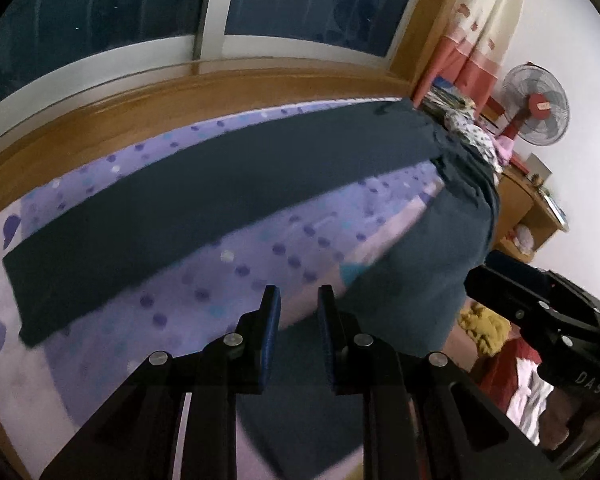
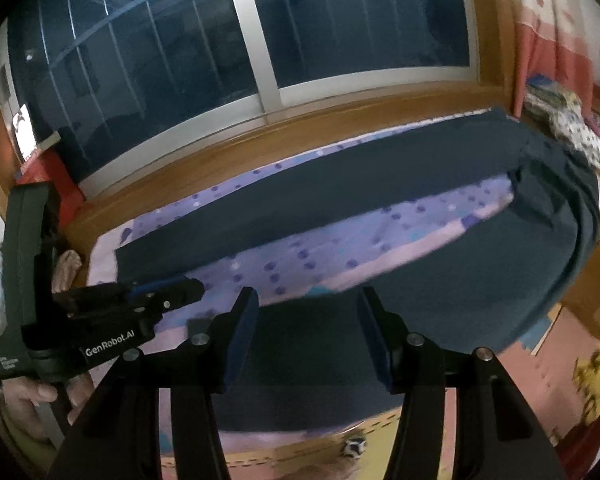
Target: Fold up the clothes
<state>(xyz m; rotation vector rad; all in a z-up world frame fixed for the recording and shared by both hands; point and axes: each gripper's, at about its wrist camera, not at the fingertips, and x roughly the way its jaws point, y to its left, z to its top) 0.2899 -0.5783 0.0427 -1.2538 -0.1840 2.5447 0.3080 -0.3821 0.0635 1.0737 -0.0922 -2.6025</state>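
Note:
Dark navy trousers (image 2: 340, 184) are spread on a bed with a purple dotted sheet (image 2: 340, 248). One leg (image 1: 204, 200) lies straight along the far side by the window. The other leg (image 2: 500, 264) curves from the waist at the right toward the near edge, and its end lies beneath both grippers. In the left wrist view my left gripper (image 1: 298, 292) hovers over this end with a narrow gap and nothing between its pads. My right gripper (image 2: 308, 294) stands wider open above the same cloth, holding nothing. Each gripper shows in the other's view: left gripper (image 2: 188, 286), right gripper (image 1: 488, 276).
A wooden sill (image 1: 180, 92) and a dark window (image 2: 160, 60) run behind the bed. Folded clothes (image 2: 572, 128) are piled at the right end beside a curtain (image 1: 480, 40). A fan (image 1: 536, 108) and a wooden desk (image 1: 528, 208) stand further right. Yellow and red items (image 1: 484, 328) lie on the floor.

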